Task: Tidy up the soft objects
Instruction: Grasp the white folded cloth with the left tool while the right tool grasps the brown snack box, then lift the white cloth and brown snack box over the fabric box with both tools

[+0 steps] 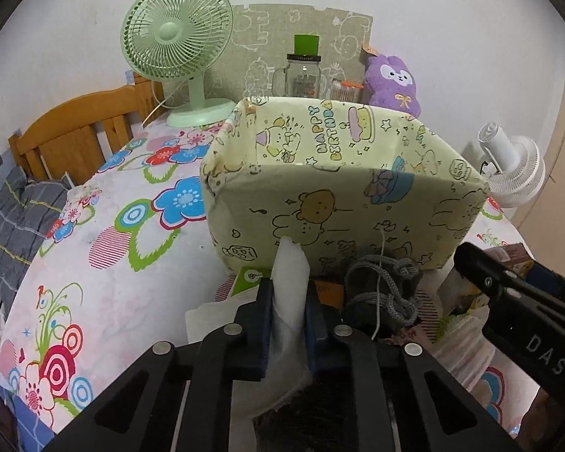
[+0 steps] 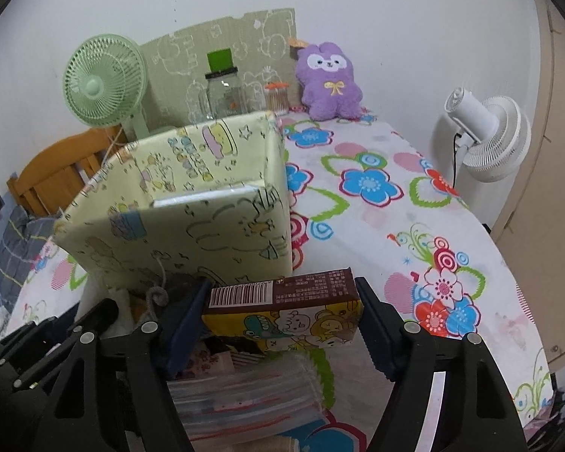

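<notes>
My left gripper (image 1: pixel 288 301) is shut on a white soft cloth (image 1: pixel 290 282), held just in front of the pale yellow cartoon-print storage box (image 1: pixel 342 207). A grey knitted item with a cord (image 1: pixel 384 286) lies at the box's foot, to the right of the cloth. My right gripper (image 2: pixel 282 320) is shut on a small cartoon-print carton with a brown barcode top (image 2: pixel 286 309), near the same box (image 2: pixel 192 218). A purple plush toy (image 2: pixel 327 79) leans on the wall at the back, also in the left wrist view (image 1: pixel 393 83).
A green desk fan (image 1: pixel 177 45), a glass jar (image 1: pixel 303 75) and a small jar (image 2: pixel 277 96) stand at the back of the flowered tablecloth (image 2: pixel 376 233). A white fan (image 2: pixel 482 135) stands right. A clear packet with striped contents (image 2: pixel 245 395) lies under my right gripper. A wooden bed frame (image 1: pixel 75 132) is left.
</notes>
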`<state>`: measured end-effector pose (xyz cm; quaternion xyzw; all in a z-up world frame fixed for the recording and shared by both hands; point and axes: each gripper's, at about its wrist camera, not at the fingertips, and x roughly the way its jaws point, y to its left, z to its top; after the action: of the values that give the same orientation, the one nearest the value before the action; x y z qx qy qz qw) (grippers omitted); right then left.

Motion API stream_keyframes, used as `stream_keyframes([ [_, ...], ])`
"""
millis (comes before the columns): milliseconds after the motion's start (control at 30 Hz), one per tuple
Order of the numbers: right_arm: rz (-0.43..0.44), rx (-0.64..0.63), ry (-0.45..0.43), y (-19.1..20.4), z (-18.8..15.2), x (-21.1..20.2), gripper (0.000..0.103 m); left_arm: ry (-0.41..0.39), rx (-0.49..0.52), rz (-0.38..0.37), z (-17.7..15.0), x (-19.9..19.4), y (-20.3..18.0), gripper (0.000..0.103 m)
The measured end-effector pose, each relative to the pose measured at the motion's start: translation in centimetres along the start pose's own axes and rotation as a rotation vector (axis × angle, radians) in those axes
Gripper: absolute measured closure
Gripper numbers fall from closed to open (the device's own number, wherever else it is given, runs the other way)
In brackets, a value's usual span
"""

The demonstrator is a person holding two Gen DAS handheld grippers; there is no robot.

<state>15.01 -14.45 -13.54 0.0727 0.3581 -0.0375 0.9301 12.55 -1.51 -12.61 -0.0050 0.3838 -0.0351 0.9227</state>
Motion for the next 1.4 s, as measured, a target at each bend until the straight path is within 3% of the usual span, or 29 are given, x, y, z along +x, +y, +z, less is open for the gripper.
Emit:
stream_keyframes([
  [1400, 0.054, -0.09, -0.283, 3.0, 3.7, -13.8, 0.026, -0.237, 0.061, -0.022, 4.1, -12.1, -2.5, 0.092],
])
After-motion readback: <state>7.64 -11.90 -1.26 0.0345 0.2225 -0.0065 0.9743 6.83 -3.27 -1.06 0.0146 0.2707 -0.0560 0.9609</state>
